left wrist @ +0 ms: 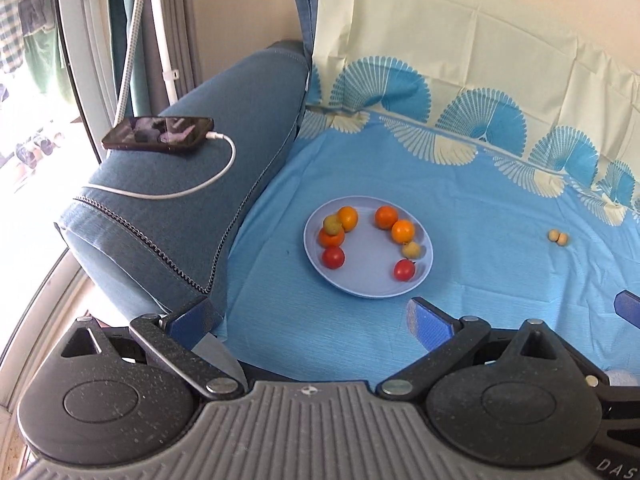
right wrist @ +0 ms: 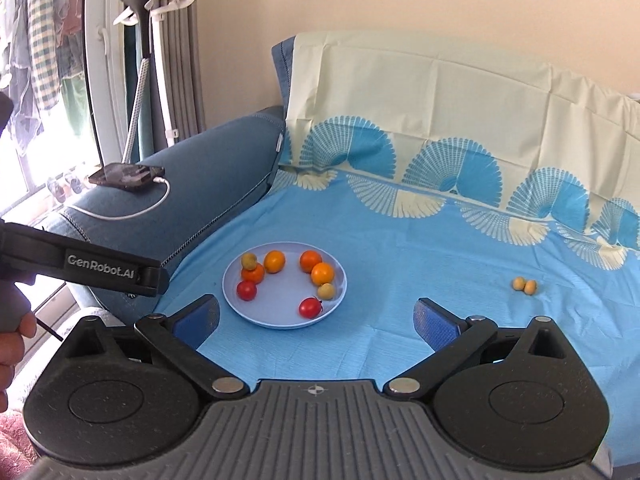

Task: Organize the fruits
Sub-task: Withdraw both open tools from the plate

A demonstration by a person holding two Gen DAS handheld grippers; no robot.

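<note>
A pale blue plate (left wrist: 368, 286) (right wrist: 280, 320) lies on the blue patterned sheet. On it sit several small oranges (left wrist: 386, 217) (right wrist: 311, 261), two red tomatoes (left wrist: 333, 257) (right wrist: 310, 307) and two small yellow-green fruits (left wrist: 412, 249) (right wrist: 326, 291). A pair of small yellow fruits (left wrist: 557, 237) (right wrist: 524, 285) lies on the sheet, far right of the plate. My left gripper (left wrist: 312, 316) hangs open short of the plate, nothing between its fingers. My right gripper (right wrist: 316, 318) is open too, empty, its blue pads either side of the plate's near rim.
A blue sofa armrest (left wrist: 192, 208) (right wrist: 208, 176) at left carries a phone (left wrist: 160, 132) (right wrist: 127, 175) on a white charging cable. A cream sheet covers the backrest (left wrist: 460, 40). The left gripper's body (right wrist: 92, 270) and a hand (right wrist: 12, 344) show at left.
</note>
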